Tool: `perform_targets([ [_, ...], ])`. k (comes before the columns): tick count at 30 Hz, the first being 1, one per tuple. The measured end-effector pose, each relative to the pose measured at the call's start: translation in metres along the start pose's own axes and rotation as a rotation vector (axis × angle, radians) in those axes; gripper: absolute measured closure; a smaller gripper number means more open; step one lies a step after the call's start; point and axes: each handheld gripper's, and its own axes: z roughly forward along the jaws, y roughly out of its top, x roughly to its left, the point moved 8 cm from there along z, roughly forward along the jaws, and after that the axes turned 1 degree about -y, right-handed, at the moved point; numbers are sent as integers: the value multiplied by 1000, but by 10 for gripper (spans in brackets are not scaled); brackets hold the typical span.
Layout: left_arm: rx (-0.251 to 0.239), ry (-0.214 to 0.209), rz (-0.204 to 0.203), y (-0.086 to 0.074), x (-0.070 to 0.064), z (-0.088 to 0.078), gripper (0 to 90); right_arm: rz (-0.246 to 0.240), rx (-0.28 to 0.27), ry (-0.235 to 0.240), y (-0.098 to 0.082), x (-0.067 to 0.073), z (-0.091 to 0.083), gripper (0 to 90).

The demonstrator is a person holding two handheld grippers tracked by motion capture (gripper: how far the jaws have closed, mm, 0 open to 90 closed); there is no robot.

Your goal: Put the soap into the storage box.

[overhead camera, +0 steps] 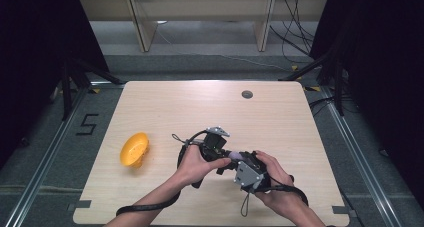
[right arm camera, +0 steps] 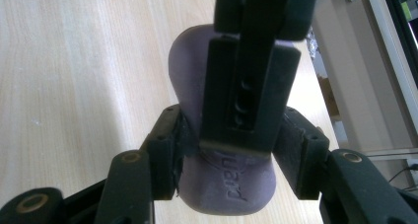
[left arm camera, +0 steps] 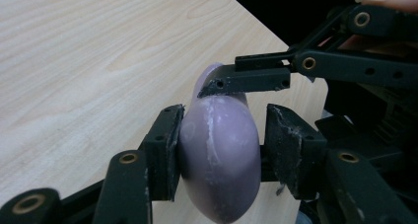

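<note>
Both my grippers clenched on same purple soap-like lump (left arm camera: 220, 160), held mid-air over desk (overhead camera: 280, 117): left gripper (left arm camera: 220, 152) squeezing sides, right gripper (right arm camera: 229, 150) across other end. Risk, imo: lump looks slick, uneven pull → squirts out, drops. Yellow bowl (overhead camera: 134, 149) well apart.

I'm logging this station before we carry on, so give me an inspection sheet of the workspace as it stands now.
Surface: light wooden table, with a round grommet near the far edge.
Job's things: purple soft object, held above the table between both grippers.
Clutter: yellow bowl, tipped on its side at the left.
Grippers: left gripper and right gripper both shut on the purple object, jaws crossing.
Cables: a black cable trails from each gripper.
Surroundings: wooden shelf legs, floor cables, a floor mark "5".
</note>
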Motion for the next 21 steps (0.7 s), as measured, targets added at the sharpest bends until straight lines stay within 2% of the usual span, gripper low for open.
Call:
perform_targets([
  [1, 34, 11, 5, -1, 1, -2, 506, -27, -9, 0, 1, -1, 0, 499],
  [2, 19, -17, 2, -1, 1, -1, 515, -50, -18, -6, 2, -3, 0, 499],
  [3, 8, -5, -9, -1, 1, 0, 525, -4, -1, 2, 1, 0, -1, 499],
  [7, 26, -23, -23, -1, 3, -1, 567, 3, -11, 7, 3, 2, -1, 499],
  [8, 25, -16, -27, -1, 4, -1, 570, -38, -24, -4, 4, -1, 0, 499],
  [9, 35, -15, -31, -2, 4, -2, 573, -42, -25, 0, 4, -1, 0, 499],
  [10, 19, -29, -43, -1, 4, -1, 576, -29, -22, 3, 3, 0, 0, 499],
  [11, 23, -38, -54, -2, 4, -1, 579, 5, -10, 8, 2, 2, -1, 499],
  [12, 29, -43, -53, -2, 4, -2, 581, 8, -8, 13, 2, 2, -1, 499],
  [14, 33, -28, -52, -2, 5, -2, 583, -34, -30, 8, 4, 0, 0, 498],
  [15, 33, -23, -49, -2, 4, -3, 584, -24, -30, 6, 4, 0, 0, 497],
  [16, 25, -14, -48, -1, 4, -3, 585, 17, -15, 11, 3, 3, -1, 496],
  [18, 29, -11, -31, -1, 4, -4, 586, -5, -25, 1, 4, 2, 0, 481],
  [21, 11, 21, -7, 1, 5, -7, 586, 2, 0, -18, 1, 0, -1, 369],
])
